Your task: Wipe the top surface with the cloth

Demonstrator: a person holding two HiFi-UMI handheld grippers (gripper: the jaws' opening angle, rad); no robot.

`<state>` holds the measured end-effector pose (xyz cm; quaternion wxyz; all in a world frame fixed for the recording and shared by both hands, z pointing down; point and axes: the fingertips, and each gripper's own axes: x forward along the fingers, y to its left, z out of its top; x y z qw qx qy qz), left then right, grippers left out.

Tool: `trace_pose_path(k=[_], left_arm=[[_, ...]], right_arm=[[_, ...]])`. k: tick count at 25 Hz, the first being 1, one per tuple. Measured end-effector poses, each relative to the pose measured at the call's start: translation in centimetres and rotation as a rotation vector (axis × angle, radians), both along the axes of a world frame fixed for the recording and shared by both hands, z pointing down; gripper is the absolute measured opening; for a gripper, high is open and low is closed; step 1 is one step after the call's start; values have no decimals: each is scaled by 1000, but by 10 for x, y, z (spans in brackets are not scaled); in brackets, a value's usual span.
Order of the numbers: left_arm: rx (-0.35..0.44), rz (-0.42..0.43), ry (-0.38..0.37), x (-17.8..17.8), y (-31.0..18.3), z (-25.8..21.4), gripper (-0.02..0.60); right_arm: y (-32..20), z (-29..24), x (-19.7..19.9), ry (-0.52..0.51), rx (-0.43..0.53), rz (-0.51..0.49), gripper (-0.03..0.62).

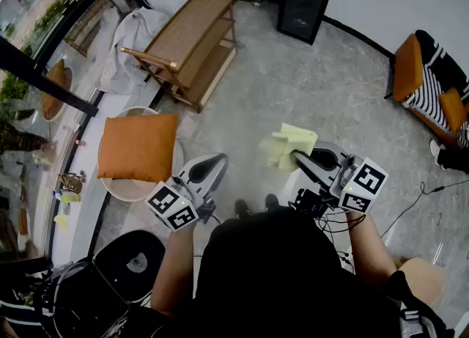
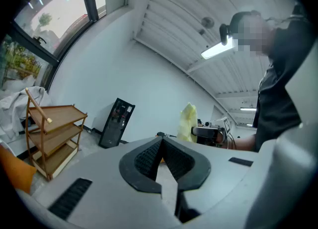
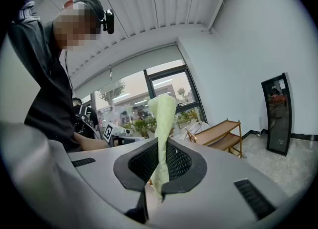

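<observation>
A person stands on a grey speckled floor (image 1: 308, 87), seen from above. Ahead and to the left is a three-tier wooden shelf rack (image 1: 192, 39). Nearer, on the left, an orange cushion (image 1: 138, 147) lies on a round white table (image 1: 117, 186). The left gripper (image 1: 209, 169) is held out at waist height, its jaws pressed together with nothing between them. The right gripper (image 1: 299, 157) is clenched on a pale yellow cloth (image 1: 287, 144), which stands up from the jaws in mid-air, well apart from the shelf rack.
</observation>
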<state>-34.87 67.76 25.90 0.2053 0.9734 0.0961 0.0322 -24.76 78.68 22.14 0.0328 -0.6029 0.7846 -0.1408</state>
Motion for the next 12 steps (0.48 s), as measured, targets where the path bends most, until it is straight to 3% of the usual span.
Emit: trace_pose_path(k=[8,12], left_arm=[[-13,-8,15,0,4,1,8],[-37,-19,-12,-8,6,15,8]], right_arm=[[0,2,6,1,8,22,32],[1,14,1,14,-10,30,32]])
